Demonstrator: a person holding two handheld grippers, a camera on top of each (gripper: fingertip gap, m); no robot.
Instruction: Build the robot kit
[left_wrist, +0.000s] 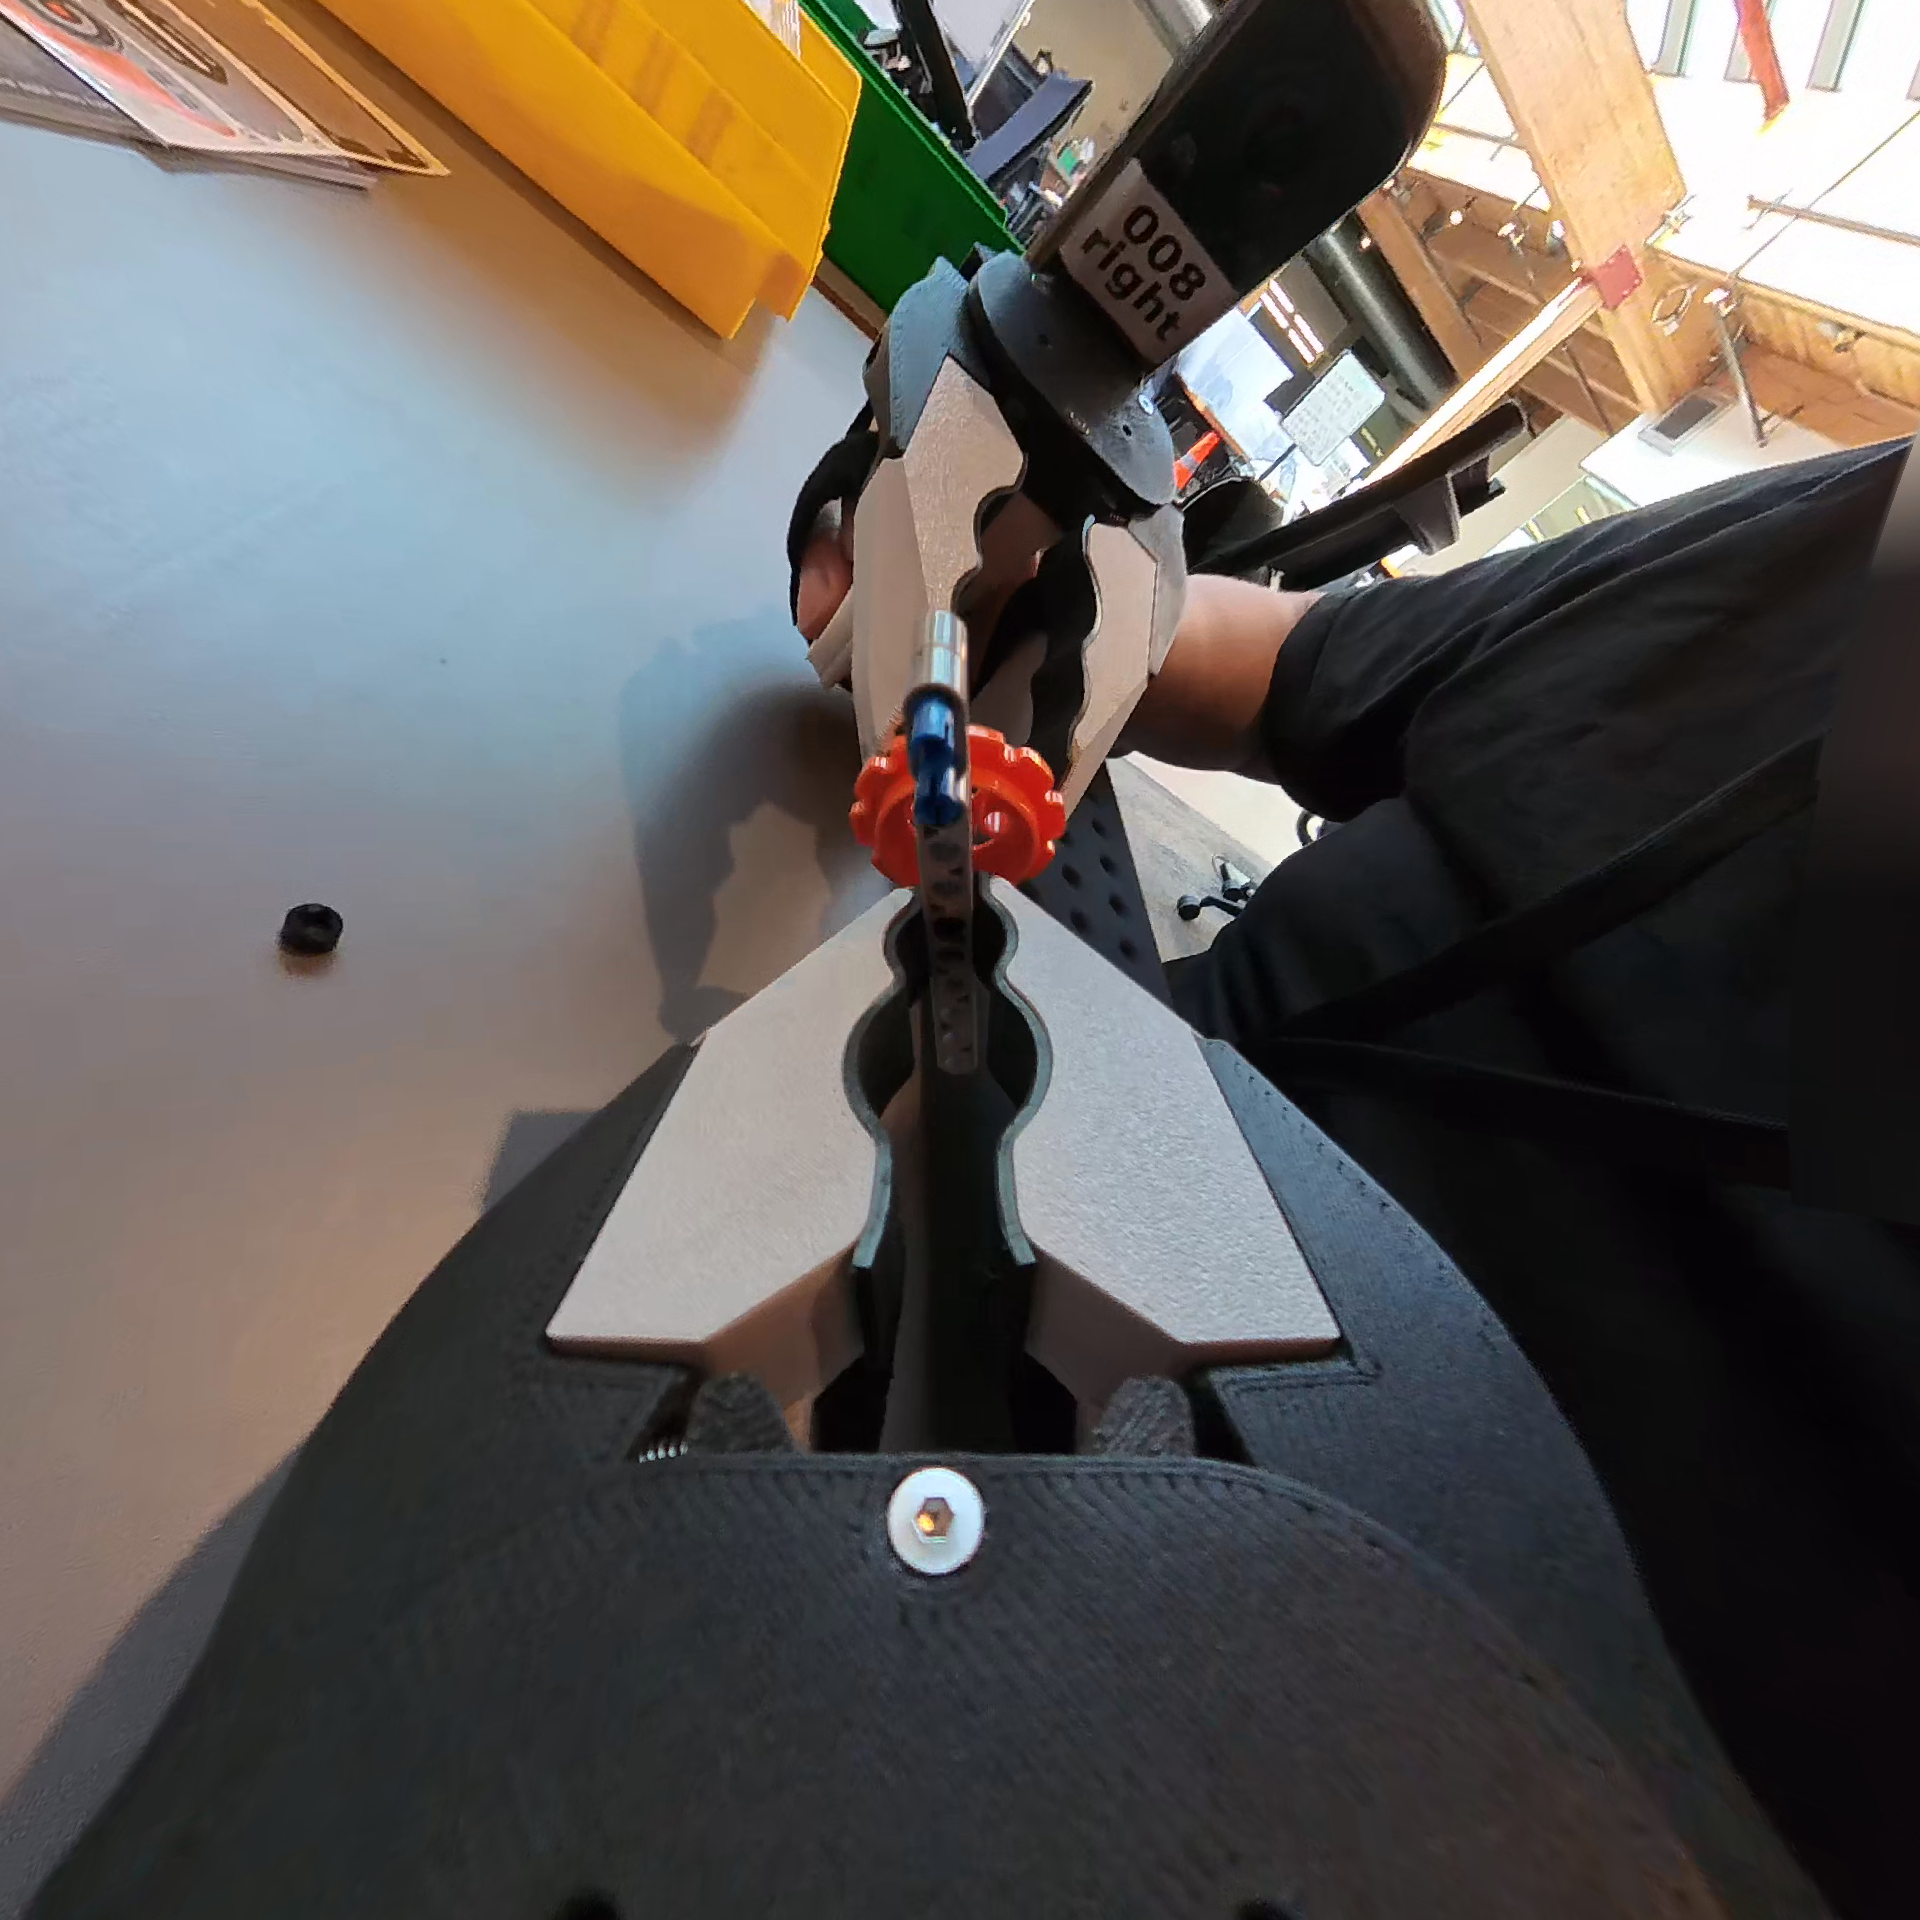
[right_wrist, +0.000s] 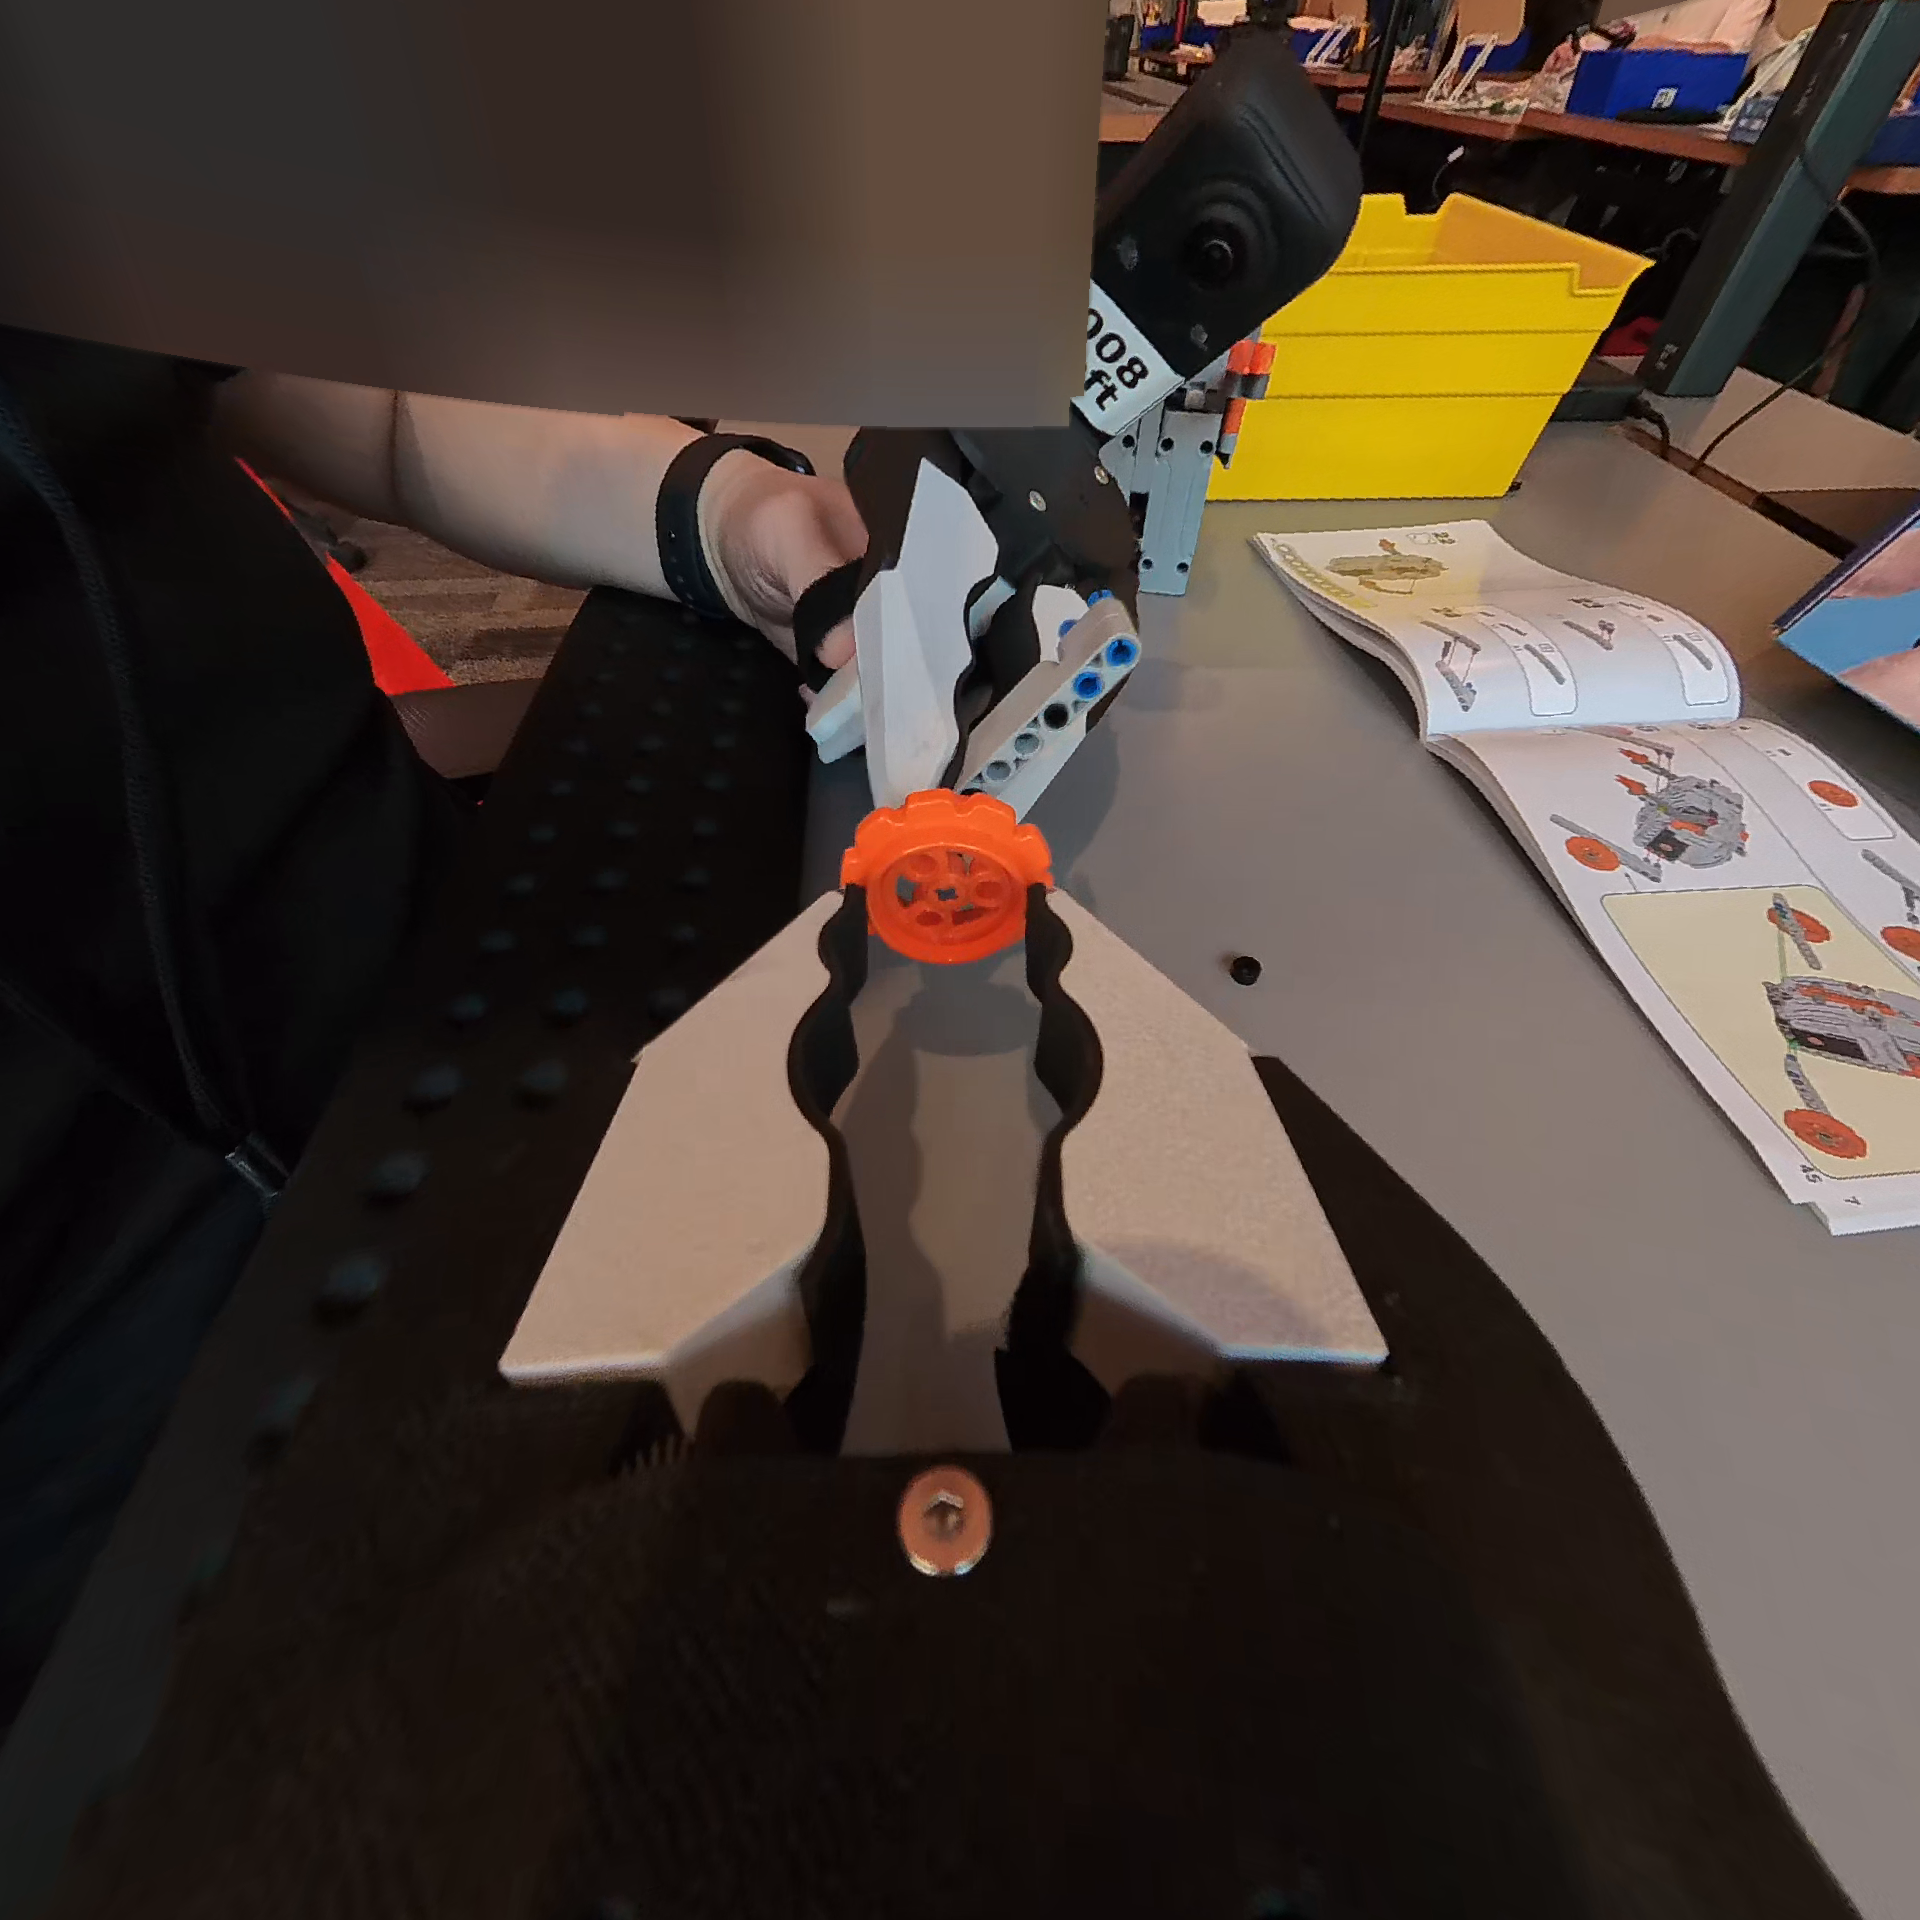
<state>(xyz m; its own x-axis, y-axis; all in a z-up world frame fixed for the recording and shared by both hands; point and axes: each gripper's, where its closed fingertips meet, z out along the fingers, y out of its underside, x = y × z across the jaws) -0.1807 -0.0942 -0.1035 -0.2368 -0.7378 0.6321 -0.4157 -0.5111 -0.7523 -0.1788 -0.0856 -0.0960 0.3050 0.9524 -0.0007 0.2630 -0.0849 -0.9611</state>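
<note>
Right hand-held gripper (right_wrist: 943, 904) pinches a toothed orange wheel (right_wrist: 943, 883); left hand-held gripper (left_wrist: 948, 914) clamps a grey holed beam (right_wrist: 1049, 717) carrying blue pins (right_wrist: 1101, 670). Both bear white printed labels.

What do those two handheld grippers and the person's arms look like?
Both grippers, left and right, have pale grey wedge fingers with wavy black inner edges on ribbed black bodies, each with a black camera and white label. The person wears black short sleeves and a black wristband.

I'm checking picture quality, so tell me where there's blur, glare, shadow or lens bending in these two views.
Left wrist view: fisheye tilts the grey table, bright windows wash out the upper right, and the beam looks soft. Right wrist view: a masking blur fills the upper left; the orange wheel is sharp, with its shadow below.
</note>
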